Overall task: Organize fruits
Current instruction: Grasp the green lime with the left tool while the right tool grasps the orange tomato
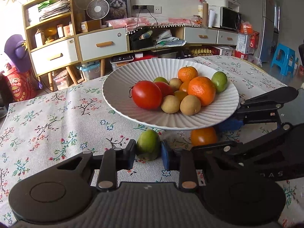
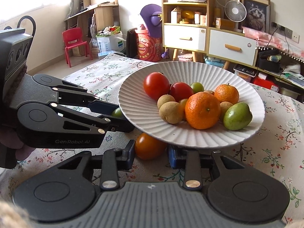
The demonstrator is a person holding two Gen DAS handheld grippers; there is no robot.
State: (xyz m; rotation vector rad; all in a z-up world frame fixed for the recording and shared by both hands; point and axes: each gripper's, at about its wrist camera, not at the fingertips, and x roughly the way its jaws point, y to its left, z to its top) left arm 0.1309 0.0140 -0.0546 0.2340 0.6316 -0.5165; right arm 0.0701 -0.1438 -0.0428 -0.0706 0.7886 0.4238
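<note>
My left gripper (image 1: 148,153) is shut on a small green fruit (image 1: 147,144) that rests on the tablecloth in front of the white ribbed plate (image 1: 117,102). My right gripper (image 2: 151,154) is shut on an orange tomato (image 2: 149,146) lying partly under the plate's (image 2: 133,117) near rim. On the plate lie red tomatoes (image 1: 146,95), mandarins (image 1: 202,90), green fruits and brown longans. The left wrist view has the right gripper (image 1: 215,134) at the right, around the orange tomato (image 1: 203,136). In the right wrist view the left gripper (image 2: 115,115) holds the green fruit (image 2: 116,112) at the plate's left edge.
A floral tablecloth (image 1: 57,117) covers the table. Beyond its far edge stand a wooden shelf and drawer cabinet (image 1: 57,53), a blue stool (image 1: 283,60) and a red chair (image 2: 75,41). The two grippers sit close side by side at the plate's near rim.
</note>
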